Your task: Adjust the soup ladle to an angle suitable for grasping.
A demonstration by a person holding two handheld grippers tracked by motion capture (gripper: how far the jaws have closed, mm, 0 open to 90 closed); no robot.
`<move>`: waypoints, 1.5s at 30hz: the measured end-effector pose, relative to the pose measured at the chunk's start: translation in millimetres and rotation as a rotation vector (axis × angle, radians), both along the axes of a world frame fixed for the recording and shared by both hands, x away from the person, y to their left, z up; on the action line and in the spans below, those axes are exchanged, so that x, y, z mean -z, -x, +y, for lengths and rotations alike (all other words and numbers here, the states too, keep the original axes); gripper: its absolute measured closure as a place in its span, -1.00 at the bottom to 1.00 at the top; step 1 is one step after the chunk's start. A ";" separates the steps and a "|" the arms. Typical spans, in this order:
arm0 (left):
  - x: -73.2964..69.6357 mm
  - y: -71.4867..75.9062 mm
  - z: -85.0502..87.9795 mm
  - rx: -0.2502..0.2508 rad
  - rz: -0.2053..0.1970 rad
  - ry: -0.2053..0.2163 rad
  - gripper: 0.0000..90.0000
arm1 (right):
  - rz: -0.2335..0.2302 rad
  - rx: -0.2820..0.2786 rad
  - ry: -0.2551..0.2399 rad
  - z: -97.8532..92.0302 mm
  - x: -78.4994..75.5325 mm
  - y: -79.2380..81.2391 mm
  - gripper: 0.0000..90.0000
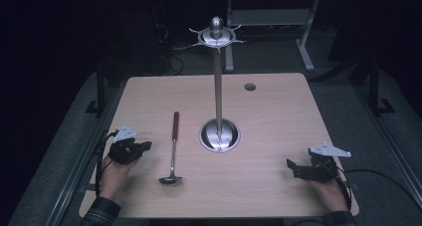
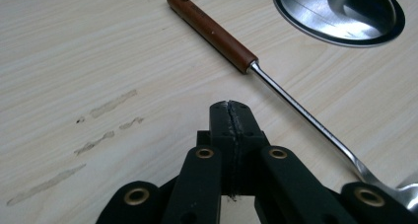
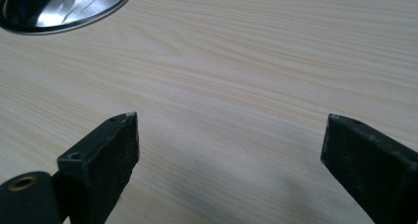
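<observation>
The ladle (image 1: 172, 149) lies flat on the table (image 1: 278, 116), free of both grippers, at about 9 o'clock from the rack base (image 1: 219, 135). Its bowl points toward the person's edge and its brown wooden handle (image 2: 212, 30) points away toward 12 o'clock. The handle end carries a hole, which suggests the ladle is meant to hang from one of the hooks on the rack crown (image 1: 216, 37), at the top of the upright steel post (image 1: 217, 86).

The left gripper (image 1: 144, 146) sits at 9 o'clock from the ladle, near its shaft and apart from it. In the left gripper view its jaws are pressed together with nothing between them. They must therefore open before any pickup. The slim steel shaft (image 2: 305, 116) runs just beside the jaw tips at about 2 o'clock in that view, so the gripper appears staged for a side approach to the shaft or handle.

The right gripper (image 1: 293, 167) rests at about 4 o'clock from the rack base, well apart from the ladle. Its jaws stand wide over bare tabletop, holding nothing. This placement likely keeps it clear, or ready to steady the base.
</observation>
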State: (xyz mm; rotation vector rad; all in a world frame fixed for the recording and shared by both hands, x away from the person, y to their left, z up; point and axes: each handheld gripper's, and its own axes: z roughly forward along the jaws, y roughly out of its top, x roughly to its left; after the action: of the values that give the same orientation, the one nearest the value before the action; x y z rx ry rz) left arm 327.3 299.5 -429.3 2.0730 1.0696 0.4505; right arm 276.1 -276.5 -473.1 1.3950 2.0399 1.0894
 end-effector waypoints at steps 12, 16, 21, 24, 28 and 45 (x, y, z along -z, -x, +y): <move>0.2 -19.6 -17.8 0.026 -0.008 0.009 1.00 | -0.003 0.010 0.000 -3.0 0.3 3.4 -0.84; 2.5 -27.1 -22.9 0.036 -0.005 0.000 1.00 | 0.000 0.010 0.000 -3.7 0.9 3.6 -0.84; 3.4 -34.2 -28.8 0.044 -0.009 0.001 1.00 | -0.002 0.007 0.007 -4.9 1.1 4.2 -0.84; 5.3 -39.9 -32.3 0.044 -0.010 0.000 1.00 | 0.001 0.010 0.002 -3.3 1.2 3.7 -0.84; 8.9 -48.8 -36.7 0.041 -0.003 0.001 1.00 | -0.001 0.000 0.006 -1.7 1.6 2.7 -0.84; 26.8 -72.0 -46.5 0.026 0.023 -0.005 1.00 | 0.002 0.003 0.001 -3.0 1.5 3.3 -0.84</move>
State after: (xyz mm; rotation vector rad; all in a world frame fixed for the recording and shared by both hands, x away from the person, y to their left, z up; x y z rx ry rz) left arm 399.3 253.0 -456.1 2.0989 1.0550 0.4181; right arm 272.7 -279.5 -474.7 1.3988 2.0394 1.0854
